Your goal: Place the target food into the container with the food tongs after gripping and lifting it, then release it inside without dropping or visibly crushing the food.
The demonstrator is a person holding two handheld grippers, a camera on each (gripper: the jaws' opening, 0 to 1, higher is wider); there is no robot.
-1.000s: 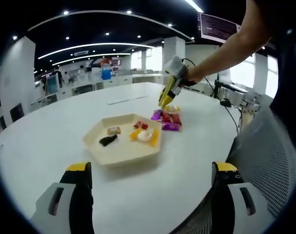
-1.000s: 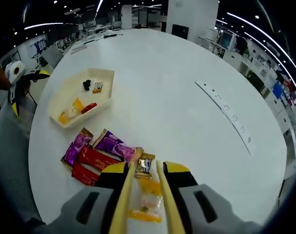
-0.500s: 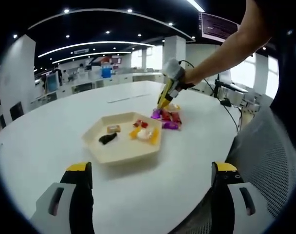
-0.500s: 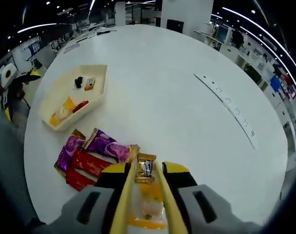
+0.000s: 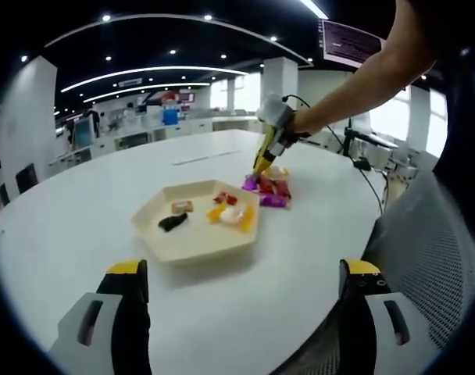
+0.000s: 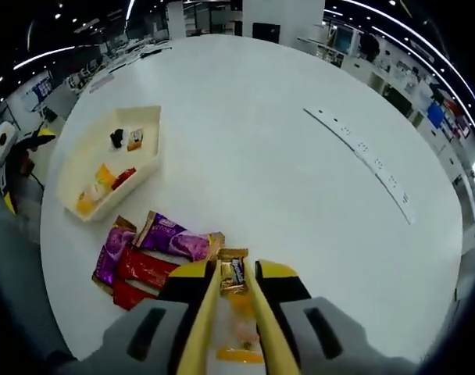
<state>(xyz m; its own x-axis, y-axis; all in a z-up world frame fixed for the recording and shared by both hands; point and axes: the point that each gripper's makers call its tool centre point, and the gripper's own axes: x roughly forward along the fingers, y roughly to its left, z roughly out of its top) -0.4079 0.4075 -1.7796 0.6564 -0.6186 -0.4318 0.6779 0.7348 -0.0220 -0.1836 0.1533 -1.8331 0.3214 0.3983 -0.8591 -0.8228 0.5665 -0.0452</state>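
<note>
In the right gripper view, the right hand-held gripper (image 6: 231, 312) is drawn in narrow on yellow food tongs (image 6: 208, 328), whose two arms run forward to either side of a small brown-and-blue wrapped snack (image 6: 234, 272). The snack lies on the white tabletop (image 6: 284, 156) with the tong tips flanking it; whether they already press it I cannot tell. Just behind it, between the tong arms, lies a pale packet with orange ends (image 6: 239, 332). To the left sit purple and red wrappers (image 6: 148, 258), touching one another. Farther left is the cream hexagonal tray (image 6: 148, 129), holding a few pieces already.

The risk, as I judge it: the snack is small and slick, so a light pinch may let it slide out on the lift, while a hard one could crush it. The tips could also catch the purple wrapper beside it or the pale packet.

In the left gripper view, the left hand-held gripper (image 5: 237, 312) stands wide, holding nothing, near the tabletop's edge with the tray beyond it.

Against the frames a second and half a second ago, the right view has moved closer and the tongs reach farther along the snack. The pile and tray lie as before, and the left gripper has not changed.
</note>
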